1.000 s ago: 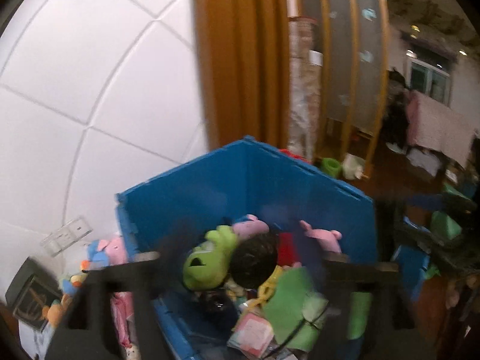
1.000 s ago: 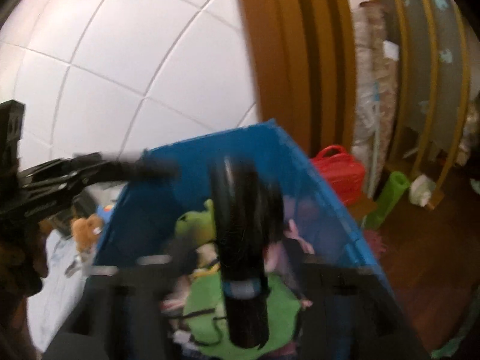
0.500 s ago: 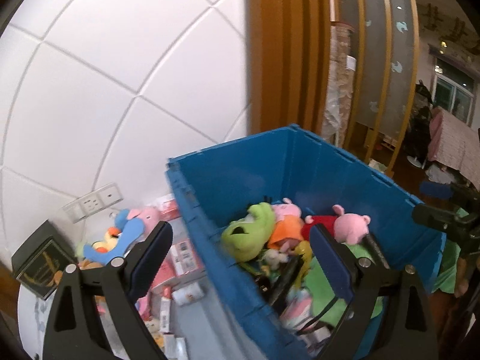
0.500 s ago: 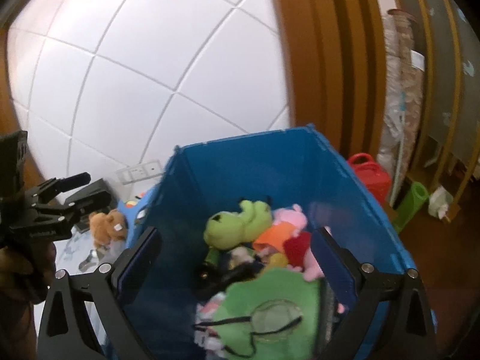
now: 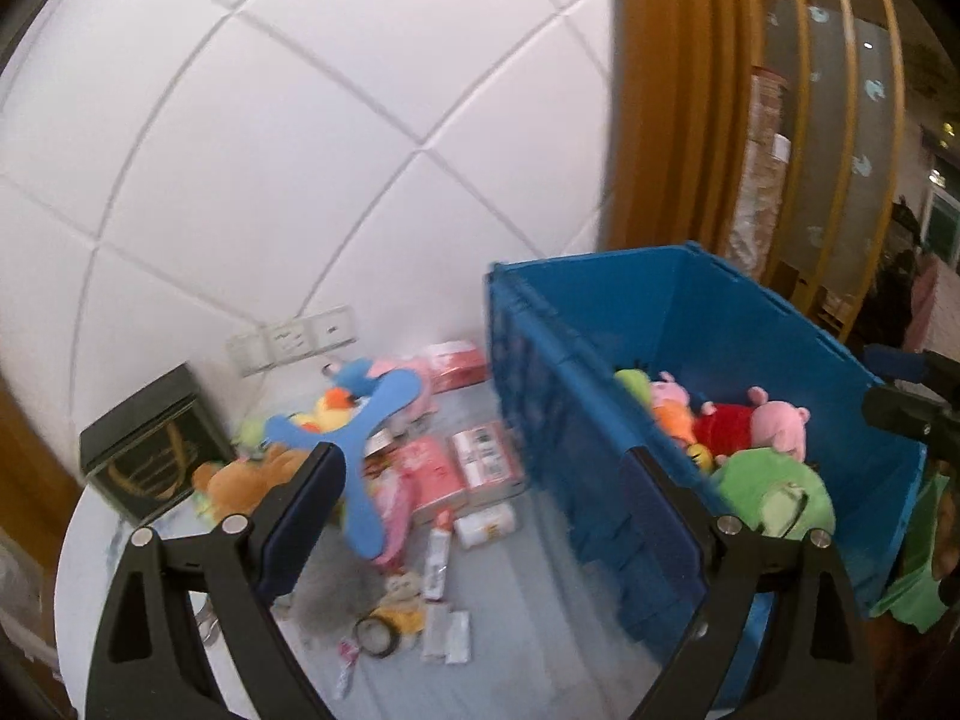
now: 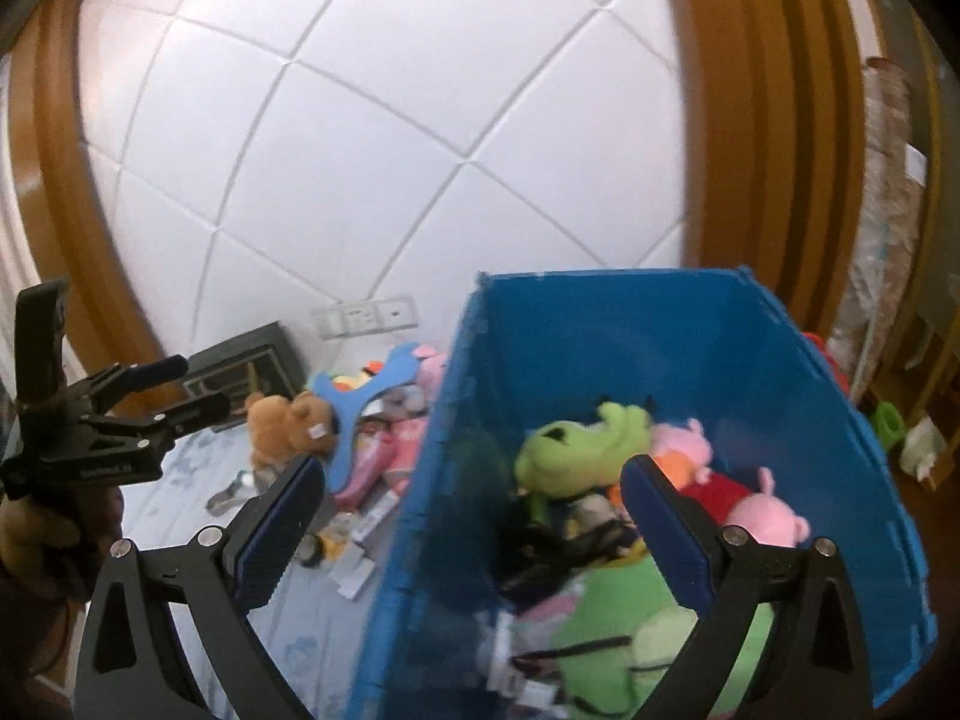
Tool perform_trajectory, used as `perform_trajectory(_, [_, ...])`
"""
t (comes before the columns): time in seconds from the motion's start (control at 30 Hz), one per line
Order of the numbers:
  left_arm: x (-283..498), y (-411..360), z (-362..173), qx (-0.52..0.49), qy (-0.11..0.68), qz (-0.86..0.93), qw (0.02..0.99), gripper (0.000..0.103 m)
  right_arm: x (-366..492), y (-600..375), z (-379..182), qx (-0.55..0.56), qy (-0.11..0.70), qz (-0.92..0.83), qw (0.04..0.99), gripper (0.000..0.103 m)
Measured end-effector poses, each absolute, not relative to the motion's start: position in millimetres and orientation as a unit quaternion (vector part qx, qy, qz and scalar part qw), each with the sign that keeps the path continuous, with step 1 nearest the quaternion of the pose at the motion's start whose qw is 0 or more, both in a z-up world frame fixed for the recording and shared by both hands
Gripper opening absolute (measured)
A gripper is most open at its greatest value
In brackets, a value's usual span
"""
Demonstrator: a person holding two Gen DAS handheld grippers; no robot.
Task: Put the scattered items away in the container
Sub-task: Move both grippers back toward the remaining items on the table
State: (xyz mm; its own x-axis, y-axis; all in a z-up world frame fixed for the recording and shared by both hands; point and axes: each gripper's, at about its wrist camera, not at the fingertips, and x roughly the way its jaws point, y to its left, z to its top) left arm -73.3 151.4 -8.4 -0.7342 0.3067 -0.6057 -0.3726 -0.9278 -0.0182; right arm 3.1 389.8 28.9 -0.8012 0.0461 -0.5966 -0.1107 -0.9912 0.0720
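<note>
A blue crate (image 5: 600, 420) (image 6: 456, 420) holds several plush toys, among them a green frog (image 6: 576, 444) and a pink pig (image 5: 777, 423). Left of it, scattered items lie on the table: a blue boomerang (image 5: 360, 450) (image 6: 354, 402), a brown teddy (image 6: 282, 426), pink packets (image 5: 432, 474), a small white bottle (image 5: 486, 522) and a tape roll (image 5: 375, 639). My left gripper (image 5: 480, 522) is open and empty, above the table near the crate's left wall; it also shows in the right wrist view (image 6: 174, 387). My right gripper (image 6: 471, 528) is open and empty over the crate's left rim.
A dark box (image 5: 150, 450) stands at the table's back left by a white tiled wall with sockets (image 5: 294, 336). Wooden trim (image 5: 660, 90) and a slatted screen rise behind the crate. A red bag (image 6: 828, 354) sits right of the crate.
A dark bottle held in my right gripper a second ago now lies in the crate; both grippers opened. Both views have swung left, from over the crate toward the scattered items.
</note>
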Motion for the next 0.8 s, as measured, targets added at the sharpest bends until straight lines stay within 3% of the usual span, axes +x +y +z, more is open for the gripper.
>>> perform_trajectory(0.4, [-68,43,-49,-0.35,0.047,0.926,0.131,0.093,-33,290,0,-0.344,0.031,0.938,-0.006,0.1])
perform_trajectory(0.8, [-73,-17,-152,-0.443,0.042,0.888,0.115,0.093,-72,229,-71,-0.412,0.033,0.91,-0.022,0.1])
